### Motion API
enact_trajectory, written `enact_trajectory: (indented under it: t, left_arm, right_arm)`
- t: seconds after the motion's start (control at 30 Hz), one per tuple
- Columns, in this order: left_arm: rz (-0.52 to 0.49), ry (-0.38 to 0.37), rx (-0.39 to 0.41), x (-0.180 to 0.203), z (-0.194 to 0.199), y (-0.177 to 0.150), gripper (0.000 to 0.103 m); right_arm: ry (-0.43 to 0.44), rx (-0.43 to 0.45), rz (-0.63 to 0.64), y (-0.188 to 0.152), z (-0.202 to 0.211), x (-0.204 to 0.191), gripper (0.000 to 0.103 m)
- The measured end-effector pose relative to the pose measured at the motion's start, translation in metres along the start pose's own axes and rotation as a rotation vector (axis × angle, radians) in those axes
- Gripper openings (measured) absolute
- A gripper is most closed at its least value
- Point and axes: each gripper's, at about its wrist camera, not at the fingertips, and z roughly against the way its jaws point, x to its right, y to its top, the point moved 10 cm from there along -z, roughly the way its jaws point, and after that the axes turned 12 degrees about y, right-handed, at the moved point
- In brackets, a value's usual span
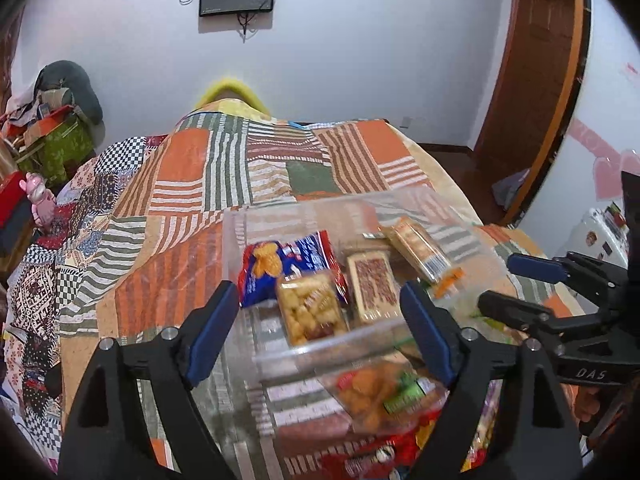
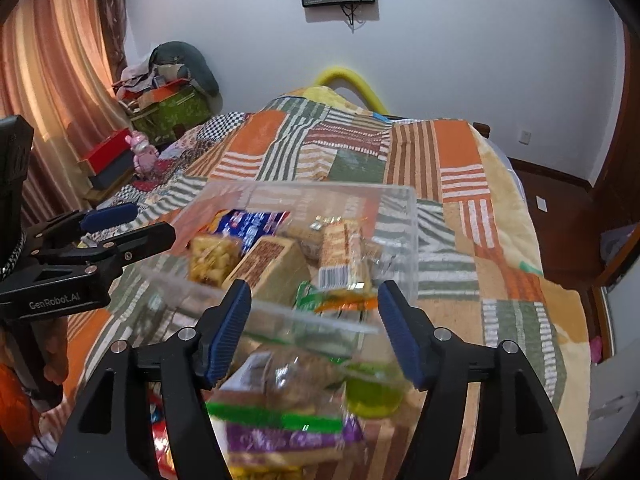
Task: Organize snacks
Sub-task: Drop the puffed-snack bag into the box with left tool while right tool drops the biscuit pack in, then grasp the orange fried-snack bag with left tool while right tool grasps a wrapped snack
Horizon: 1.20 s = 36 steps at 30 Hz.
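Observation:
A clear plastic bin (image 1: 240,232) (image 2: 404,224) sits on the patchwork bed. It holds a blue snack bag (image 1: 264,268) (image 2: 256,224), a pack of puffed snacks (image 1: 312,312) (image 2: 212,258), a brown patterned pack (image 1: 374,284) (image 2: 268,266) and a wafer pack (image 1: 420,250) (image 2: 344,256). Loose snack packs (image 1: 376,392) (image 2: 280,400) lie just in front of the bin. My left gripper (image 1: 320,328) is open and empty over the bin's near wall. My right gripper (image 2: 314,328) is open and empty over the near wall too; it shows in the left wrist view (image 1: 516,284).
The bed's patchwork blanket (image 1: 192,184) (image 2: 460,184) stretches beyond the bin. A green cup (image 2: 374,388) stands by the loose packs. Boxes and a pink toy (image 2: 142,152) crowd the left bedside. A wooden door (image 1: 532,60) is at the right.

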Motion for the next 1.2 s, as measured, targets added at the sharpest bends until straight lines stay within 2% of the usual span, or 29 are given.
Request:
enact_trajectory:
  t: [0.33, 0.6, 0.73, 1.07, 1.1, 1.2]
  left_arm:
    - [-0.028, -0.026, -0.074, 0.015, -0.003, -0.039, 0.085]
    - [-0.039, -0.059, -0.143, 0.036, -0.021, -0.060, 0.085]
    - [-0.063, -0.059, -0.169, 0.045, -0.031, -0.071, 0.085]
    - [-0.011, -0.121, -0.283, 0.052, -0.051, -0.101, 0.085]
    - [-0.009, -0.123, -0.285, 0.053, -0.052, -0.103, 0.085]
    - [0.001, -0.137, -0.281, 0.055, -0.052, -0.103, 0.073]
  right_arm:
    - [0.050, -0.124, -0.033, -0.041, -0.034, -0.008, 0.064]
    - [0.044, -0.173, -0.012, -0.056, -0.036, -0.006, 0.064]
    - [0.068, -0.182, -0.038, -0.065, -0.031, -0.003, 0.064]
    - [0.066, -0.180, -0.038, -0.069, -0.033, -0.004, 0.065]
    - [0.069, -0.178, -0.040, -0.069, -0.033, -0.004, 0.065]
    - [0.072, -0.170, -0.041, -0.071, -0.032, -0.003, 0.064]
